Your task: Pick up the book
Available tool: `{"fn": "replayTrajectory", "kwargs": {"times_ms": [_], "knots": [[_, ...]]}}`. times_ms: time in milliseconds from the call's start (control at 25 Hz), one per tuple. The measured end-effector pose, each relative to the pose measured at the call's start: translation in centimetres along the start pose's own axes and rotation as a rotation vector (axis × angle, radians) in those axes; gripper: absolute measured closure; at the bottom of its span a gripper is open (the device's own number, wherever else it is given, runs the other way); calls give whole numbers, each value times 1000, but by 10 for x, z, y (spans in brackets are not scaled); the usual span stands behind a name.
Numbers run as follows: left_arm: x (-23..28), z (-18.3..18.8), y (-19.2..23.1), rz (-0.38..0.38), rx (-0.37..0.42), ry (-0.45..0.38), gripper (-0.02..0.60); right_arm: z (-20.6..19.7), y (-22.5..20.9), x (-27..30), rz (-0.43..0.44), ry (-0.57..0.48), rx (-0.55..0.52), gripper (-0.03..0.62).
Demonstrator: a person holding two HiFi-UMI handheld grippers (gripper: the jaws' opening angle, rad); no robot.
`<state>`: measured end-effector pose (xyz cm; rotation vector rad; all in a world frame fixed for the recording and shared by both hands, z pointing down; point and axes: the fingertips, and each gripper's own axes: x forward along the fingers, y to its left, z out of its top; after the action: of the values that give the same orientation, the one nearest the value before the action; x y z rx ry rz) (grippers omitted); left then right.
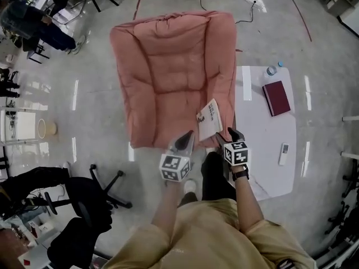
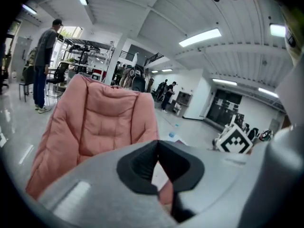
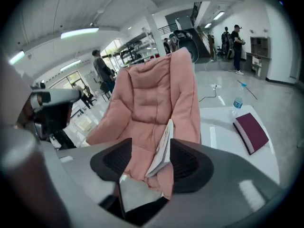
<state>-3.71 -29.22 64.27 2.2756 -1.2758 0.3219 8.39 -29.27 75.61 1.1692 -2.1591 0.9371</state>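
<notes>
A white paperback book [image 1: 210, 119] stands on edge at the front right of the pink padded chair [image 1: 174, 72], leaning on its right arm. In the right gripper view the book [image 3: 162, 148] shows in the gap between the spread jaws of my right gripper [image 3: 151, 160], close to the right pad, and neither pad presses on it. In the head view the right gripper [image 1: 234, 133] is just right of the book and my left gripper [image 1: 184, 140] just left of it. The left gripper [image 2: 157, 148] has its pads touching at the tips, nothing between them.
A white table [image 1: 263, 167] stands right of the chair with a maroon book [image 1: 276, 97], a water bottle [image 1: 272, 70] and a remote [image 1: 284, 153] on it. A black office chair [image 1: 84, 200] is at lower left. People stand in the background.
</notes>
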Motion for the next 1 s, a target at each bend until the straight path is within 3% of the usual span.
{"fn": "replayTrajectory", "kwargs": {"times_ms": [160, 360, 520, 1000], "knots": [[26, -26, 12, 7, -1, 68, 580, -31, -19, 47, -8, 93, -73, 286], [46, -44, 14, 8, -19, 114, 580, -42, -43, 84, -11, 110, 52, 285], [53, -57, 14, 10, -26, 133, 580, -45, -44, 103, -2, 124, 48, 327], [56, -79, 30, 39, -62, 164, 580, -60, -33, 150, 4, 215, 18, 362]]}}
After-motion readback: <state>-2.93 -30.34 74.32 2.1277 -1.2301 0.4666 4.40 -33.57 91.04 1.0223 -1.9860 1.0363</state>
